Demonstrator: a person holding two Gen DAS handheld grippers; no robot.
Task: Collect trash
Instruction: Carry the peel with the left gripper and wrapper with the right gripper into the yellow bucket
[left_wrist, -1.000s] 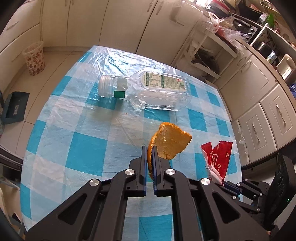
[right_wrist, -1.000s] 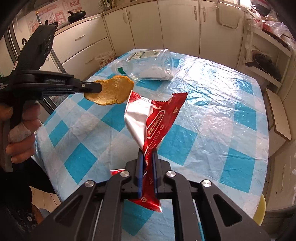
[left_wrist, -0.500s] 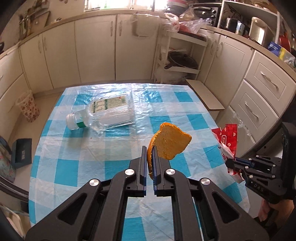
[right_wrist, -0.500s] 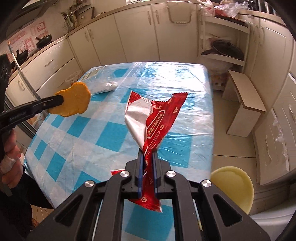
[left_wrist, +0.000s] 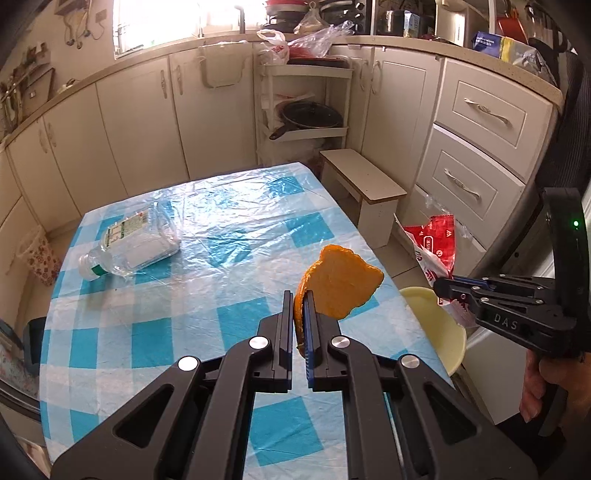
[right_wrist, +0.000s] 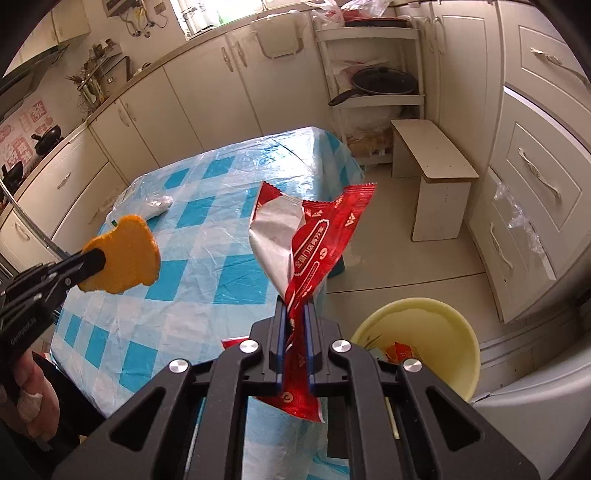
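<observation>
Jaws of the left gripper (left_wrist: 298, 306) pinched an orange peel (left_wrist: 340, 284), which stood up over the checked table (left_wrist: 155, 332). Those of the right gripper (right_wrist: 295, 317) were clamped on a red wrapper (right_wrist: 317, 240), its torn top fanned out toward 12 o'clock. In the right wrist view a yellow bin (right_wrist: 417, 343) sat on the floor at 4 o'clock of that gripper, just beside the table's edge, with red scraps inside. A clear bottle (left_wrist: 129, 243) lay on its side on the table at 10 o'clock in the left view.

Wooden stool (left_wrist: 364, 180), shelved frying pan (left_wrist: 314, 116)
</observation>
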